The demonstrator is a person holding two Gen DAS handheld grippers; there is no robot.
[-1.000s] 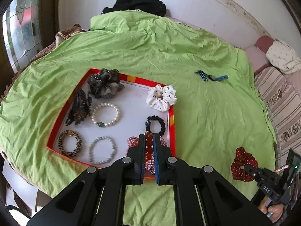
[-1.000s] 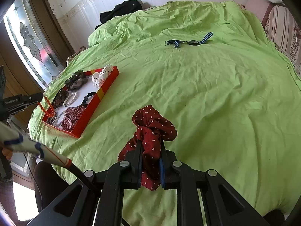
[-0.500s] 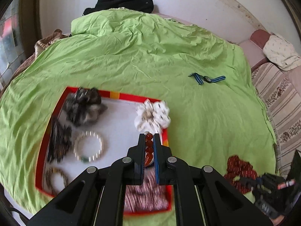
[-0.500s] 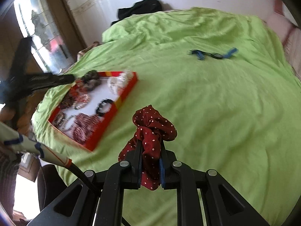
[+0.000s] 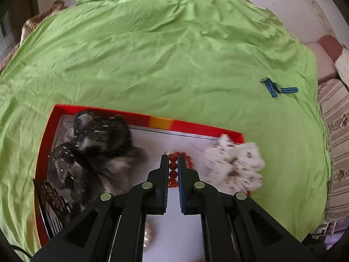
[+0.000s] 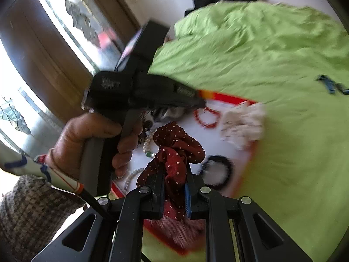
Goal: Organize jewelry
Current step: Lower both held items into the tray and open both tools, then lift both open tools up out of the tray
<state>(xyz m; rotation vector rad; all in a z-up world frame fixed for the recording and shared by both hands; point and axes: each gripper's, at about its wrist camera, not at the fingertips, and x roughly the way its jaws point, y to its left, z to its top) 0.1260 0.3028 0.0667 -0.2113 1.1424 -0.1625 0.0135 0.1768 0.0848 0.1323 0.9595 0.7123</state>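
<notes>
My left gripper (image 5: pixel 173 168) is shut on a red bead bracelet (image 5: pixel 173 170), held low over the white floor of the red-rimmed tray (image 5: pixel 161 122), between a dark scrunchie (image 5: pixel 98 139) and a white patterned scrunchie (image 5: pixel 235 166). In the right wrist view the bracelet (image 6: pixel 207 118) hangs from the left gripper (image 6: pixel 201 101) over the tray (image 6: pixel 226 97). My right gripper (image 6: pixel 174 174) is shut on a dark red polka-dot scrunchie (image 6: pixel 176 148), held over the tray's near side.
The tray lies on a green bedspread (image 5: pixel 174 54). It also holds a black bead bracelet (image 6: pixel 216 174), pearl bracelets (image 6: pixel 133 174), a plaid scrunchie (image 6: pixel 178 229) and a dark hair claw (image 5: pixel 54 198). A blue striped strap (image 5: pixel 277 89) lies on the bedspread far right.
Both grippers have moved in over the tray. The left one dropped lower toward the tray's far end with the bracelet; the right one swung left with the red scrunchie.
</notes>
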